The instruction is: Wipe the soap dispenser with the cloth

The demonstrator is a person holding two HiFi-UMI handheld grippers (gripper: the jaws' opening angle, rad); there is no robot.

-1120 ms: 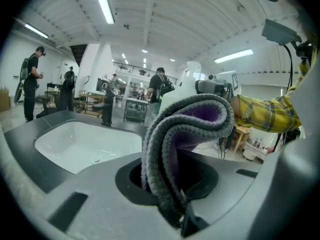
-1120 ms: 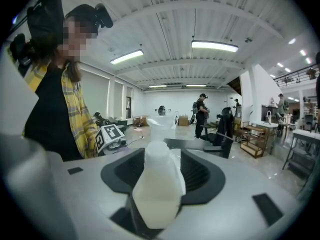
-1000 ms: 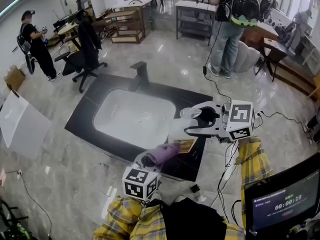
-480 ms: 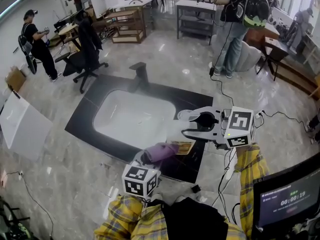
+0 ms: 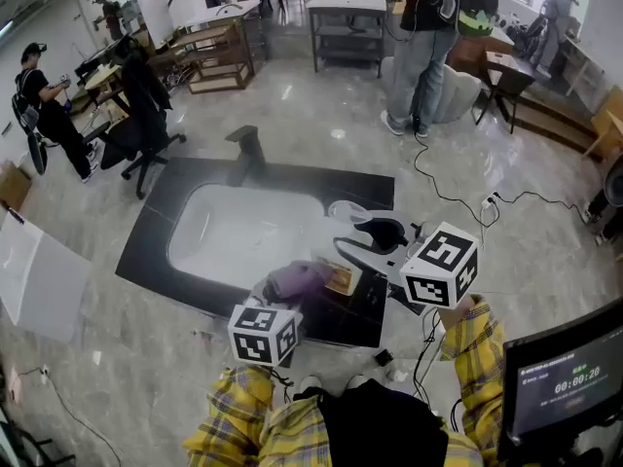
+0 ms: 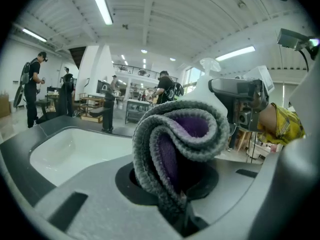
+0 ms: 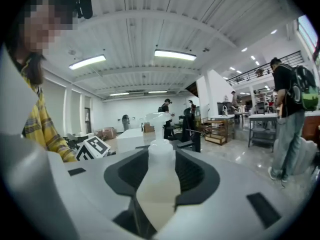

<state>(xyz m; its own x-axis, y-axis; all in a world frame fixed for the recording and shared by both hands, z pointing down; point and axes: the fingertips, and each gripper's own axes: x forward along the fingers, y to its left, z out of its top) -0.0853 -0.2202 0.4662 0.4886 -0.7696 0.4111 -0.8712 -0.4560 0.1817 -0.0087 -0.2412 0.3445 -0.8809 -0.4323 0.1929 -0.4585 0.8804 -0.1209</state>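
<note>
Dispenser (image 7: 159, 184): white, slightly see-through plastic bottle with a broad body, sloped shoulder, short neck and white pump head. I read its long axis as roughly upright, head up and base down toward the tabletop (image 5: 365, 309). I cannot fix which way the spout faces. Location: between the jaws of the right tool (image 7: 161, 159), above the dark tabletop at the near right corner of the sink (image 5: 234, 236). I cannot tell whether its base rests on anything.

Right tool: jaws have just been closing, and I see them clamped on the dispenser's body from both sides.

Cloth (image 6: 180, 139): grey knit outside, purple inside, bunched into a loose roll.

Left tool (image 6: 172, 184): clenched on the cloth's lower edge, the roll bulging out ahead of the jaws. The cloth sits just beside the dispenser's lower body; I cannot confirm contact.

Views:
- Only the right gripper view gives me the bottle's shoulder and neck in full, plus the left tool's marker cube (image 7: 92, 146) off to one side.
- Only the left gripper view gives the cloth's two colours and folds, with the pump head rising behind it.
- Only the head view lays out sink, faucet (image 5: 245, 149) and both tools together. There the bottle is mostly a pale shape against the white sink.
</note>
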